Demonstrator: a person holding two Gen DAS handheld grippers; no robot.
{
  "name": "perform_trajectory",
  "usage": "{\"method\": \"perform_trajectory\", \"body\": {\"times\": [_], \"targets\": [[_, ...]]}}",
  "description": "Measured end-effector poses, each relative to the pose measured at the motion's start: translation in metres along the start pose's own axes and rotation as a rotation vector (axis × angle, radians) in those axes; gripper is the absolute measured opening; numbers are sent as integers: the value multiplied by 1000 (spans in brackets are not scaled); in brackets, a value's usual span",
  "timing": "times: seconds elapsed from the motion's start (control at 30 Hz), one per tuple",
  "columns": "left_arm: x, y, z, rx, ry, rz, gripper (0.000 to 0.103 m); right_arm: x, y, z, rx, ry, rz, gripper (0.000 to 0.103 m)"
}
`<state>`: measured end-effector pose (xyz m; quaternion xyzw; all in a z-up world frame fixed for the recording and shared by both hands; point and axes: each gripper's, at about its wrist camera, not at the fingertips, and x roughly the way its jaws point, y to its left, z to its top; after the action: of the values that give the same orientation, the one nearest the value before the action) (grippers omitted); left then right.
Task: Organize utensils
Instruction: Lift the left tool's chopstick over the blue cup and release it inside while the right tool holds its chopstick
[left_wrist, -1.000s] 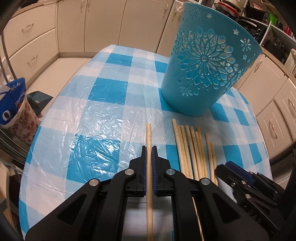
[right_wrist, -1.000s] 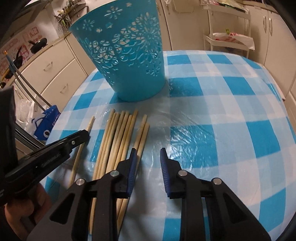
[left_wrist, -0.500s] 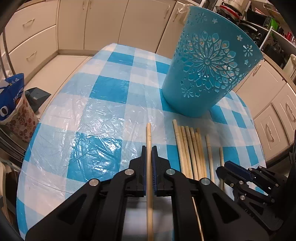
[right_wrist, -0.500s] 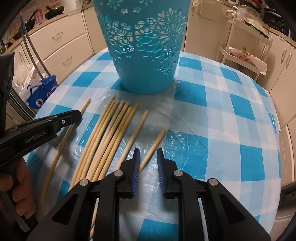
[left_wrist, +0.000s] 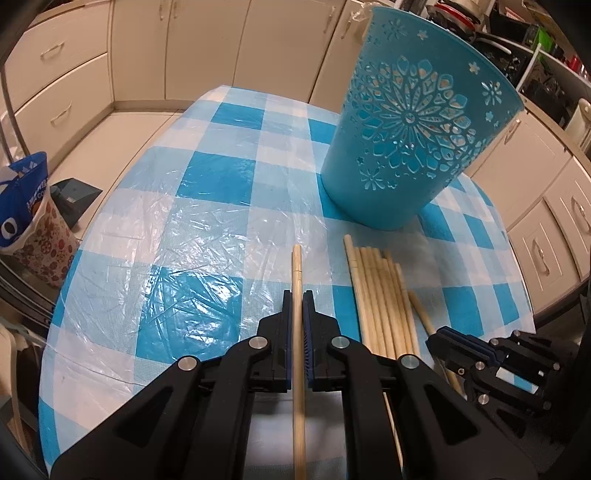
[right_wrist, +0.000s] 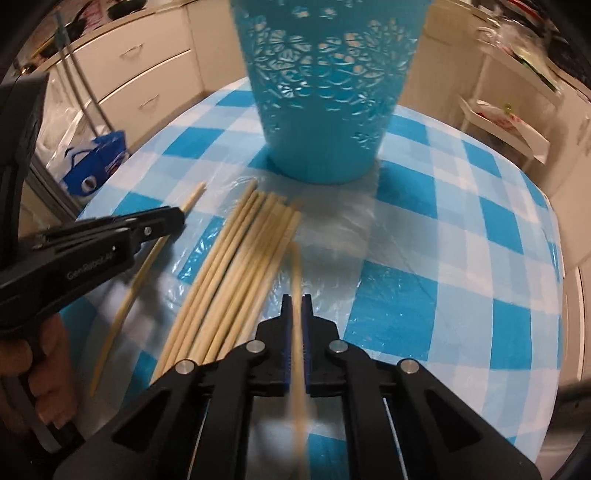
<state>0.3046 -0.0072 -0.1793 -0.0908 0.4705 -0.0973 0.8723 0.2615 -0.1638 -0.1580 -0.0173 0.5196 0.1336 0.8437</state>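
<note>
A turquoise cut-out basket (left_wrist: 406, 129) stands upright on the blue checked table (left_wrist: 207, 184); it also shows in the right wrist view (right_wrist: 325, 92). A row of several wooden chopsticks (left_wrist: 380, 299) lies in front of it, also in the right wrist view (right_wrist: 236, 273). My left gripper (left_wrist: 297, 299) is shut on one chopstick (left_wrist: 297, 269) that runs between its pads. My right gripper (right_wrist: 296, 306) is shut on another chopstick (right_wrist: 295, 269), just right of the row. The left gripper shows at the left of the right wrist view (right_wrist: 173, 221).
Cream cabinets (left_wrist: 66, 70) ring the table. A blue and patterned bag (left_wrist: 26, 210) sits on the floor to the left. A white rack (right_wrist: 509, 122) stands to the right. The table edge curves close on both sides.
My right gripper has moved to the rightmost chopstick and closed on it. My left gripper stays shut on its chopstick and has hardly moved.
</note>
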Motion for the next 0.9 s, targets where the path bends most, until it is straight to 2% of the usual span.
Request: {"method": "perform_trajectory", "body": {"times": [0.1, 0.13, 0.27, 0.43, 0.53, 0.7, 0.8, 0.9], "targets": [[-2, 2, 0, -13, 2, -41, 5, -4, -19, -1, 101, 3, 85, 6], [-8, 5, 0, -29, -18, -82, 5, -6, -25, -4, 139, -2, 112, 6], [-43, 7, 1, -43, -159, -188, 5, -18, -53, -19, 309, -73, 226, 6], [-88, 1, 16, -33, -332, -255, 5, -34, -76, -37, 472, -225, 339, 6], [-108, -11, 39, -13, -428, -282, 5, -41, -81, -43, 514, -297, 357, 6], [-137, -43, 89, 40, -603, -327, 5, -49, -89, -42, 545, -355, 367, 6], [-143, -60, 116, 59, -659, -322, 5, -52, -91, -41, 539, -373, 365, 6], [-141, -73, 147, 36, -716, -311, 5, -53, -95, -43, 539, -389, 365, 6]]}}
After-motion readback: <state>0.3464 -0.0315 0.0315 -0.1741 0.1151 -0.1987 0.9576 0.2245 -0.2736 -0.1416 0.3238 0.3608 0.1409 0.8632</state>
